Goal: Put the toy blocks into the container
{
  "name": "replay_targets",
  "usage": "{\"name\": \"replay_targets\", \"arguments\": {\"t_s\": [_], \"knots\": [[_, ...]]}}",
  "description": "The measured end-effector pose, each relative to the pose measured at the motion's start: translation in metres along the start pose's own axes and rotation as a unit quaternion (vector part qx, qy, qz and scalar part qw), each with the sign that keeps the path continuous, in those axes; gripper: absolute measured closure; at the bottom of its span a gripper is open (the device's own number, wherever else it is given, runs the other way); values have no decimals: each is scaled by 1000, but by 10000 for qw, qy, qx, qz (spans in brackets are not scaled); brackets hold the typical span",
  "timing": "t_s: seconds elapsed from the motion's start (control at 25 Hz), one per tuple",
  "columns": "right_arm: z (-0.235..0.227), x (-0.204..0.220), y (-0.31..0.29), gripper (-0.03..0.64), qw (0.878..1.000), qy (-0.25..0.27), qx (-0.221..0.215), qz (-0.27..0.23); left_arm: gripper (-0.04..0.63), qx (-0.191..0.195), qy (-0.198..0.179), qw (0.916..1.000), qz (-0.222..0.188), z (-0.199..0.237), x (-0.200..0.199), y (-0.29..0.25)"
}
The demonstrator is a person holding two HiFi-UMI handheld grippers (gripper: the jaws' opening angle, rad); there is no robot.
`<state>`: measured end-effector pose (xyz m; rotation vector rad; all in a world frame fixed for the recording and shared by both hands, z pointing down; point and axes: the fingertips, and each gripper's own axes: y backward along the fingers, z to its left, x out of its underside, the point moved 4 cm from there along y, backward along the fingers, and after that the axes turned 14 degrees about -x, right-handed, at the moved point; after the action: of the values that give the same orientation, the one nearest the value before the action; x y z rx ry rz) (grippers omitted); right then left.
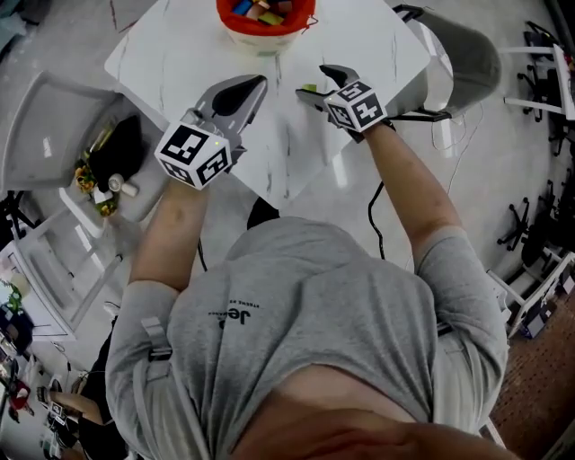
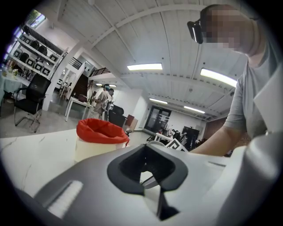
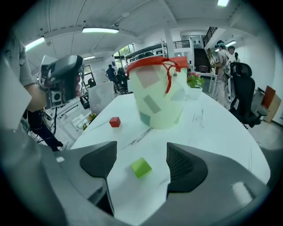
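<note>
The container [image 1: 265,20] is a pale tub lined with a red bag, holding several coloured blocks at the far edge of the white table [image 1: 180,54]. In the right gripper view it [image 3: 159,95] stands just ahead. A green block [image 3: 141,167] lies on the table between the fingers of my right gripper [image 3: 142,160], which is open; the head view shows that block [image 1: 308,88] by the same gripper [image 1: 317,85]. A red block [image 3: 115,122] sits left of the tub. My left gripper [image 1: 244,93] hovers over the table, shut and holding nothing, facing the tub [image 2: 101,139].
A grey chair [image 1: 467,54] stands at the table's right and another [image 1: 54,126] at its left, with toys on a low shelf [image 1: 99,180]. The table's near corner [image 1: 269,193] is close to the person's body. People stand far off in the room.
</note>
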<state>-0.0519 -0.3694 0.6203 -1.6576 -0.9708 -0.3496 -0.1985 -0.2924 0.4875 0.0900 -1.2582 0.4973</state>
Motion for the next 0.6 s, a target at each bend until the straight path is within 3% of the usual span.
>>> {"name": "replay_targets", "arguments": {"t_s": [0.36, 0.44, 0.48, 0.6], "knots": [[-2, 40, -27, 319, 9890, 1024, -263, 1030, 538, -6, 91, 9997, 245, 1, 28, 1], [-5, 52, -32, 369, 9858, 1161, -235, 1187, 538, 0, 109, 9996, 275, 2, 31, 1], [-6, 58, -34, 451, 9849, 1201, -232, 1222, 538, 6, 115, 9995, 286, 2, 32, 1], [-3, 51, -32, 459, 9881, 1136, -249, 1004, 538, 24, 120, 9995, 290, 2, 34, 1]]}}
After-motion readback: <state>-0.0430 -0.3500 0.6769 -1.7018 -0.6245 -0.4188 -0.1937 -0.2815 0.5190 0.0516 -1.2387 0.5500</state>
